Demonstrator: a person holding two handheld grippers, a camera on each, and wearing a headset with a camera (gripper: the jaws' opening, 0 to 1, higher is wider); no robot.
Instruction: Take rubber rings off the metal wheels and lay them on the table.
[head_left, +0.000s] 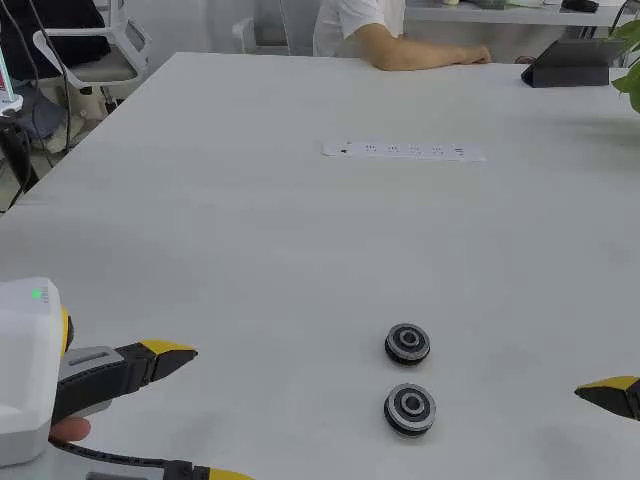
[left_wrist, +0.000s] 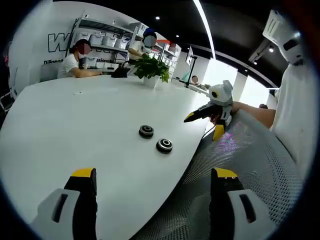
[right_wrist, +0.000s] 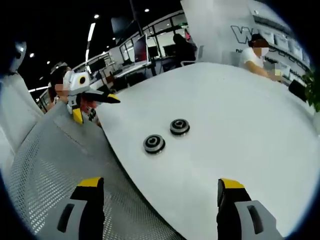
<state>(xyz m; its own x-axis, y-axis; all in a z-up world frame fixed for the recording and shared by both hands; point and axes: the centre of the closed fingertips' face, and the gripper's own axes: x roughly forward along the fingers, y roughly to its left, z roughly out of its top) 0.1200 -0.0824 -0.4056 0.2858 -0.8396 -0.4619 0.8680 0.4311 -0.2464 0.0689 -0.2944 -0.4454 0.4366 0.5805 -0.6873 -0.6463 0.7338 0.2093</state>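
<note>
The left gripper (left_wrist: 154, 173) hangs over the near left part of the bench (head_left: 300, 230) with its jaws spread wide and nothing between them. To its right, the two metal wheels lie flat on the bench close to the near edge: the near wheel (head_left: 410, 409) and the far wheel (head_left: 408, 344), just beside each other but not touching. Each appears to carry its dark rubber ring around the rim, so no ring has yet been laid on the bench. Farther right, the right gripper (right_wrist: 160, 183) hangs beyond the wheels, jaws likewise spread and empty. Probable faults are as follows. First, a wheel lying flat presents its ring low against the bench; a jaw tip that meets the metal hub instead of the rubber is likely to slide off and push the wheel. Second, an unrestrained wheel will probably lift or skid with its ring, so one gripper should pin the hub while the other peels. Third, the wheels sit close together; a wide jaw approach to one could knock the other. Fourth, both wheels are near the bench edge; a push toward the person could send a wheel over it. Fifth, a stretched ring released suddenly may spring clear of the bench.
</note>
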